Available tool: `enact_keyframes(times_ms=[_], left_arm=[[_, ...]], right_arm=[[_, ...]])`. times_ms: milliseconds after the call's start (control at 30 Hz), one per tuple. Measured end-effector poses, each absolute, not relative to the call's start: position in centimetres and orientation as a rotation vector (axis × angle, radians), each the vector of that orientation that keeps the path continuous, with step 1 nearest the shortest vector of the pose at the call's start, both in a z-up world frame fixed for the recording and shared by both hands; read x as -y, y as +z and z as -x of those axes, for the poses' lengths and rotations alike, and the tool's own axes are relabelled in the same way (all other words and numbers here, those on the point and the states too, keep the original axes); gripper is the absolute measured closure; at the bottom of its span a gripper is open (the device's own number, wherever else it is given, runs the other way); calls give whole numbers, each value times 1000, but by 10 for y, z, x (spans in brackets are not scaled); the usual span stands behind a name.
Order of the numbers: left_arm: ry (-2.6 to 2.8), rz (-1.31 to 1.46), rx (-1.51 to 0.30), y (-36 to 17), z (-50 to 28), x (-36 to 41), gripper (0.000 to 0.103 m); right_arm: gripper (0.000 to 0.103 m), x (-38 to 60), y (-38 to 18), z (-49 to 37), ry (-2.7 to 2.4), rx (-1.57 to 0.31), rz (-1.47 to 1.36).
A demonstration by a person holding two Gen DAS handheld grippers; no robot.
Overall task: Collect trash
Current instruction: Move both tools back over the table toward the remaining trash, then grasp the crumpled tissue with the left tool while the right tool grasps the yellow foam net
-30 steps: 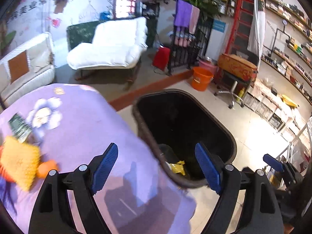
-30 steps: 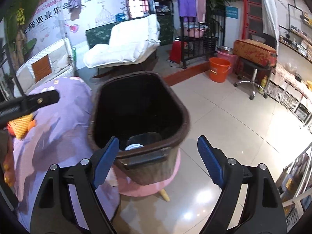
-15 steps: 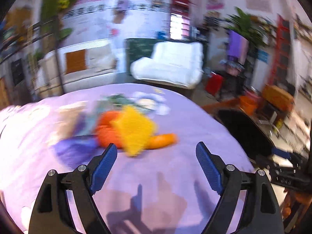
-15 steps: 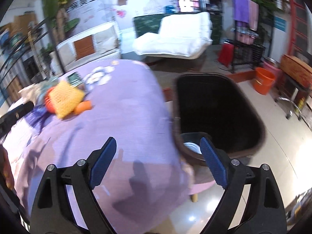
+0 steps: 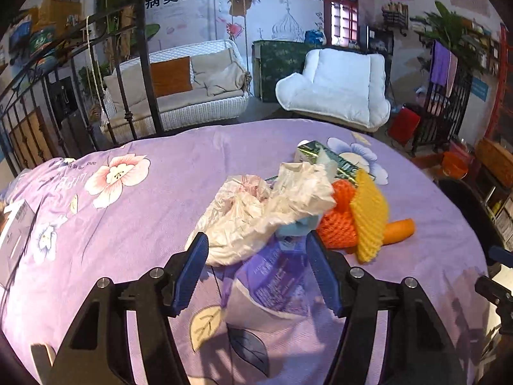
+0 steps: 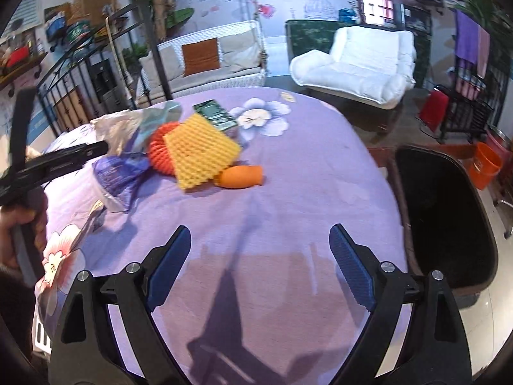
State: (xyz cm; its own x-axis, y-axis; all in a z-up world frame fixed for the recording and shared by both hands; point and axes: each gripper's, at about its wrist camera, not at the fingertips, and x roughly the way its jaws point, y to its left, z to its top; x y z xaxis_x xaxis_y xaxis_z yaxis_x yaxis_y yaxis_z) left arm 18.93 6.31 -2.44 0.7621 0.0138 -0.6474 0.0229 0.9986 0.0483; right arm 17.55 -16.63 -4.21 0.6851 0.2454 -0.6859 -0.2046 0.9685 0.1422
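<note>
A trash pile lies on the purple flowered tablecloth (image 5: 128, 224): a crumpled white plastic bag (image 5: 263, 211), a purple wrapper (image 5: 272, 279), an orange foam net (image 5: 340, 224), a yellow foam net (image 5: 368, 215), an orange piece (image 5: 397, 231) and a green packet (image 5: 336, 160). My left gripper (image 5: 256, 240) hangs over the pile with its jaws closing. The purple wrapper lies between them and the pads are not pressing on it. My right gripper (image 6: 259, 229) stands open over bare cloth, short of the yellow foam net (image 6: 202, 150) and orange piece (image 6: 240, 176). The dark trash bin (image 6: 442, 218) stands right of the table.
A white box (image 5: 12, 234) lies at the table's left edge. A hand (image 6: 19, 224) holds the left gripper (image 6: 57, 160) at the left of the right wrist view. Behind the table stand a wicker sofa (image 5: 192, 96), a white armchair (image 5: 340, 93), an iron railing (image 5: 64, 96) and an orange bucket (image 6: 487, 163).
Both views have swung left from the trash bin to the table. My left gripper now sits over the trash pile with narrower jaws. The right gripper stays open and empty.
</note>
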Motion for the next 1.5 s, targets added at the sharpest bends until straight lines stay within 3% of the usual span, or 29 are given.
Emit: enact_keyframes(times_ms=[133,367,400,900,1100,1233,1300,1367,1433,1500], left_arm=[[-18,-95,-751,-35,-195,-76,46],[-31,-30,-744,-29,-196,-93,86],[-24,-12,-735,-26,-193,-97,88],[72,213,-582,4,-123,-150,94],[82,217,-571,2,-107,-149,94],[79,215,-577,-2,-103,-145,94],[79,219,-578,-4,-102,-146,94],[80,221,-576,-5,-99,-145,94],[91,219,-574,-6,-97,-145,94],[94,221,-576,-9,-93,-144,94]], right_arm=[[16,151,-41,-175,286,-783,-42],[15,131,-38,-182,333,-788,-3],[15,128,-38,-185,341,-790,1],[16,59,-49,-256,428,-858,121],[23,40,-61,-280,419,-894,182],[35,37,-67,-289,409,-919,180],[50,35,-70,-290,407,-930,183],[73,35,-73,-290,410,-938,179],[85,37,-74,-290,418,-936,164],[87,39,-72,-287,419,-926,152]])
